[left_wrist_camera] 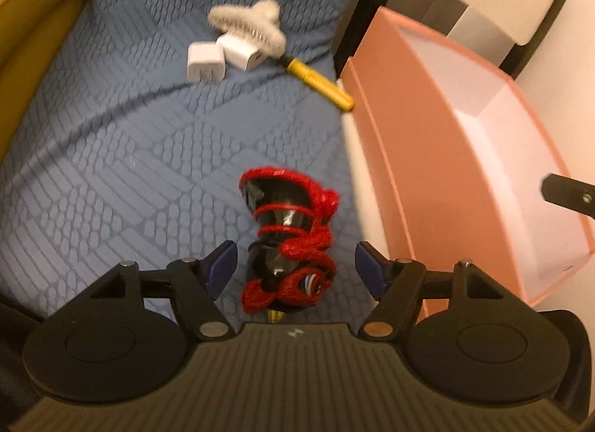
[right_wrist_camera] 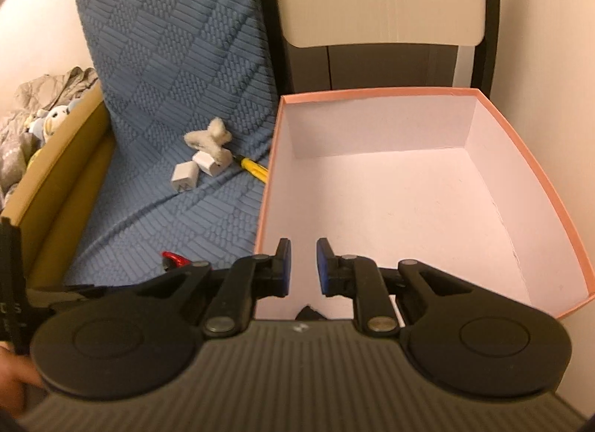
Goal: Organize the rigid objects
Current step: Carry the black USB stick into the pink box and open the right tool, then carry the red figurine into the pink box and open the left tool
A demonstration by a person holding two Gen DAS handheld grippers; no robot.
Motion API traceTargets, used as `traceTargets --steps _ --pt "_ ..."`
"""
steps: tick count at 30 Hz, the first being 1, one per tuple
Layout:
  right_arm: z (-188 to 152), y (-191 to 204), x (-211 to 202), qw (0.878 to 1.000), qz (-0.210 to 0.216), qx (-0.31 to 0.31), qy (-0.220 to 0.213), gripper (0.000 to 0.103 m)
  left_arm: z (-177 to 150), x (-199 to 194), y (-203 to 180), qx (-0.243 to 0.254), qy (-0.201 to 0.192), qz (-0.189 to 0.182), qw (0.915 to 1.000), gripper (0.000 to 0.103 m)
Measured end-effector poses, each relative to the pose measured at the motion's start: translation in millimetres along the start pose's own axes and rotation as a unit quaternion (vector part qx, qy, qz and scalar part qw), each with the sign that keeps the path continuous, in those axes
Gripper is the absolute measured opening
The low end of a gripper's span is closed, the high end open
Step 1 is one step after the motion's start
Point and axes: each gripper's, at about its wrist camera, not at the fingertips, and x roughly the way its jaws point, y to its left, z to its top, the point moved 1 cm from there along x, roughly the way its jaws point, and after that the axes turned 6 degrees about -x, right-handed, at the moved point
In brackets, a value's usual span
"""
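In the left wrist view, the left gripper (left_wrist_camera: 295, 264) is seen spread wide, its blue-padded fingers (left_wrist_camera: 223, 263) standing to either side of a black glossy object wound with red cord (left_wrist_camera: 288, 238), neither pad touching it; nothing is held. This cord-wrapped object lies low in the frame's centre on a blue quilted cover (left_wrist_camera: 111, 134) with a raised brick-like texture. Toward the upper middle of the frame, two white cube-shaped chargers (left_wrist_camera: 219, 56) are found touching each other, with a fluffy grey-white hair claw (left_wrist_camera: 249, 19) just behind them and a smooth yellow cylindrical pen (left_wrist_camera: 319, 82) beside them. At the right stands a pink cardboard box (left_wrist_camera: 427, 157). In the right wrist view, the right gripper (right_wrist_camera: 303, 268) is held narrowly open with nothing between its pads, at the lower centre over the near edge of the box (right_wrist_camera: 539, 179), whose matte white inside is shown.
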Motion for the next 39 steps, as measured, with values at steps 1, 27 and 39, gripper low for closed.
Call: traceTargets --steps 1,27,39 --pt "-1.9 -2.4 1.2 1.000 -0.002 0.002 0.004 0.018 -0.3 4.4 -0.2 0.001 0.003 -0.001 1.0000 0.075" --pt "-1.4 -15.2 -10.0 1.000 0.008 0.011 0.008 0.018 46.1 -45.7 -33.8 -0.055 -0.043 -0.047 0.9964 0.024" --pt "0.5 -28.0 -20.8 1.000 0.011 0.023 -0.006 0.018 28.1 -34.5 -16.1 -0.086 -0.008 -0.041 0.9954 0.029"
